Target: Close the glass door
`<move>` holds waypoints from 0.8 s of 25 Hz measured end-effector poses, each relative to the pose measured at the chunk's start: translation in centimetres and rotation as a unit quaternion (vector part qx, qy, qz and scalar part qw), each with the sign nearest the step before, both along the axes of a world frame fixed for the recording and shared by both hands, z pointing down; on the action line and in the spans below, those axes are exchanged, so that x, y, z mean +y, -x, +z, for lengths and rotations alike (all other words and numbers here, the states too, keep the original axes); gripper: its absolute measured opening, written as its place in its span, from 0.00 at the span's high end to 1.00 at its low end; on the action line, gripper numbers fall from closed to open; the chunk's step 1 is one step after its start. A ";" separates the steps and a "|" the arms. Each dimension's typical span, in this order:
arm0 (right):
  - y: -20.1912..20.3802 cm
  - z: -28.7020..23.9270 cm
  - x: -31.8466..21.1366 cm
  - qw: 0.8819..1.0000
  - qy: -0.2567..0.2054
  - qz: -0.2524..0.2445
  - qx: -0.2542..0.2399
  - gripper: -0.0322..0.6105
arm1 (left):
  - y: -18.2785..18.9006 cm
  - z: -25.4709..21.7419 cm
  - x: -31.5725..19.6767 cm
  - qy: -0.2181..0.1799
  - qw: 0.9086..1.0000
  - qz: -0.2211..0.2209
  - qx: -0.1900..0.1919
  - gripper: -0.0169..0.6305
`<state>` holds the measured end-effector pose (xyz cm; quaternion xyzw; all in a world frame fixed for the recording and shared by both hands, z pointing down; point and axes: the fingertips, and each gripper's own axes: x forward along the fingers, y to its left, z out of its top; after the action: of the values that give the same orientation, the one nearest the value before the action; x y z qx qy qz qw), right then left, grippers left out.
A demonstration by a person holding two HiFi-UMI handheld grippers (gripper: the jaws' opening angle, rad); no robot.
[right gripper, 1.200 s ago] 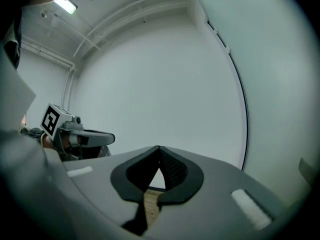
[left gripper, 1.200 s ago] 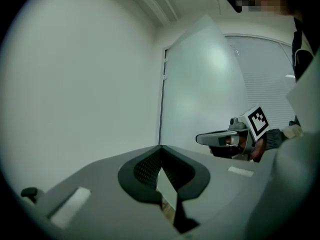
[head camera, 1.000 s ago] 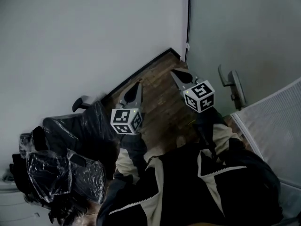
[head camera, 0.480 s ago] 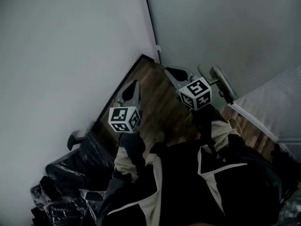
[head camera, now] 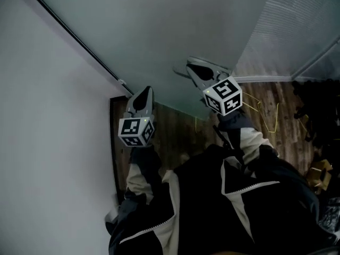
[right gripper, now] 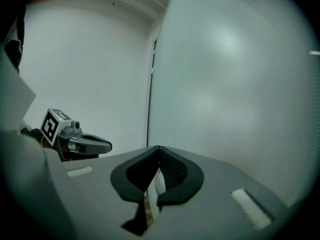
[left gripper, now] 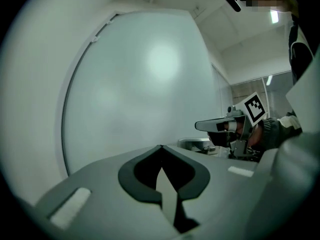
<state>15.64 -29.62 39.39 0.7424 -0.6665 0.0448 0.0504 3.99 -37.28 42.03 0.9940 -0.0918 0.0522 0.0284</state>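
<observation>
along the left edge of the head view runs a white wall (head camera: 42, 116), ending at a thin black strip (head camera: 79, 44) that slants down to the floor corner. right of the strip stands the glass door (head camera: 175, 36), a pale frosted pane that fills the upper middle, its foot meeting the wood floor (head camera: 175, 132). whether it sits fully home can't be told.

the left gripper (head camera: 144, 92) is held near the door's lower left, close to the strip, pointing at the pane and apart from it. its own view shows the jaws clenched tip to tip with nothing between them, and only pale glass ahead.

further right, the right gripper (head camera: 192, 68) points at the same pane, a little higher in the head view. its jaws are also pressed together and empty. a grey bar (head camera: 215, 64), perhaps the door's handle, lies just beside its tip; whether they touch can't be made out.

both arms wear black and cream sleeves (head camera: 239, 195). beyond the door, at the upper right, is a ribbed panel (head camera: 297, 25). below it yellow lines (head camera: 265, 110) cross the floor, and dark clutter (head camera: 319, 105) sits at the far right edge.
</observation>
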 end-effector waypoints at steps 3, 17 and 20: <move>-2.2 1.2 3.4 0.998 0.011 0.065 -0.009 0.95 | -2.2 0.2 1.6 0.001 0.999 0.049 -0.001 0.96; -2.2 5.6 5.3 0.973 0.161 0.088 0.142 0.94 | -6.6 1.1 4.8 0.008 0.990 0.137 -0.010 0.96; -1.3 7.1 3.7 0.925 0.246 0.052 0.285 0.76 | -6.5 1.3 4.6 0.012 0.990 0.138 -0.010 0.96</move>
<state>16.90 -25.91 46.52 0.7218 -0.5525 -0.0037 0.4169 10.46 -32.64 43.38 0.9962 0.0462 0.0662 0.0318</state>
